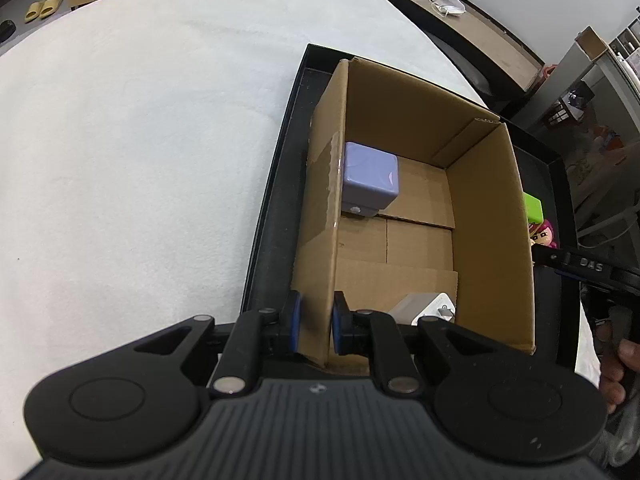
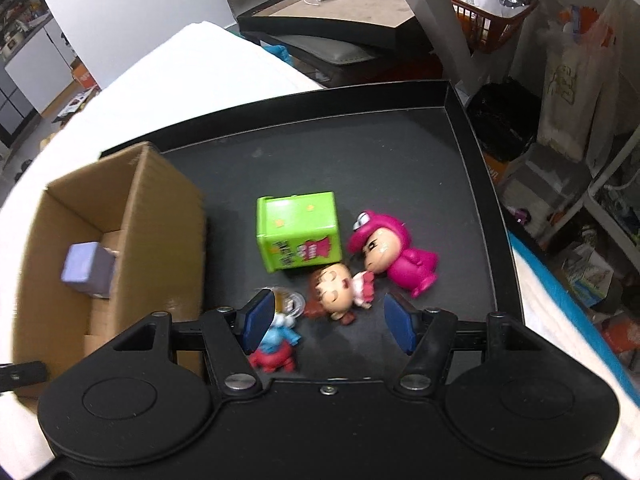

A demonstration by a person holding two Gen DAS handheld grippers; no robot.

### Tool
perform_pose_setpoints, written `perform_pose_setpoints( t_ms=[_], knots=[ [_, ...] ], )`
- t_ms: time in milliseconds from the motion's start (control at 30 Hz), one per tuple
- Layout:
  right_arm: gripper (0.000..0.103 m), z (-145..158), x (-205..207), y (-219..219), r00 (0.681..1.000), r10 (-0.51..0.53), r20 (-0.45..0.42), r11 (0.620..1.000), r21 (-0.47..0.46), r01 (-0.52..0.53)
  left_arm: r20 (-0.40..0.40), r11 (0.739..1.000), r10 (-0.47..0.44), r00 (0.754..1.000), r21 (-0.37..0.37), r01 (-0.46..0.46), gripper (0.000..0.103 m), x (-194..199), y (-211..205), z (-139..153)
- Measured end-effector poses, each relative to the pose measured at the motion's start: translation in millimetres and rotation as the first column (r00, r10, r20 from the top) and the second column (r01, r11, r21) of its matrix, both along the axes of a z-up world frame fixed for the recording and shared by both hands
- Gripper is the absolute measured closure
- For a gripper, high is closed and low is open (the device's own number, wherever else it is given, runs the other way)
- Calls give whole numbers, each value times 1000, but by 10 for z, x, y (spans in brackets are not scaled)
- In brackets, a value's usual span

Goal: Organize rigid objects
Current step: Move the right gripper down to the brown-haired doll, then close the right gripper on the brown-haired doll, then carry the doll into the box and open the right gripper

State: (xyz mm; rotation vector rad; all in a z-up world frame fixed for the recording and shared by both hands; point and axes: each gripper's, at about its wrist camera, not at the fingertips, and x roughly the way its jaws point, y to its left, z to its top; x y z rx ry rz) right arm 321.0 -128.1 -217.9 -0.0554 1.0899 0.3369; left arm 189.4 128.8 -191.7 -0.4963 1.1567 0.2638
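right gripper [image 2: 330, 322] half open and empty, low over the brown-haired doll [image 2: 334, 294] at lower centre; left gripper [image 1: 316, 326] pinched on the cardboard box [image 1: 320, 208] wall.

crowding looks like the risk: the blue-and-red figure [image 2: 276, 346] touches the left pad, the pink figure [image 2: 394, 256] and green cube [image 2: 298, 232] sit just beside the doll on the black tray [image 2: 468, 148], so closing may nudge or catch a neighbour. purple cube [image 1: 370, 178] is boxed already.

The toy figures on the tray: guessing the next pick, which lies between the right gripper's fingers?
The brown-haired doll, centred between the open fingers; the pink one lies beyond.
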Motion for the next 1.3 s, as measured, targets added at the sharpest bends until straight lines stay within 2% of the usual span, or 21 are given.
perform_pose_setpoints(
  t_ms=[333,367,400,467,867,1300],
  knots=[
    [44,-231,147,-3,1000,-8,-19,1000,-7,8,-7,1000,7,1000,2,-7,89,14,-9,-12],
    [47,-243,146,9,1000,-1,-15,1000,-18,1,-7,1000,7,1000,3,-7,89,17,-11,-14],
    [59,-258,151,12,1000,2,-14,1000,-27,-3,-8,1000,7,1000,4,-7,89,19,-15,-14],
    [61,-273,154,15,1000,3,-27,1000,-19,-4,-8,1000,6,1000,5,-6,89,18,-18,-14],
    [61,-54,-20,9,1000,25,-2,1000,-7,-25,-7,1000,9,1000,8,-9,89,14,-20,-16],
    [61,468,-260,219,994,83,69,996,12,-84,8,1000,-3,1000,-1,3,89,-18,2,-8]
  ],
)
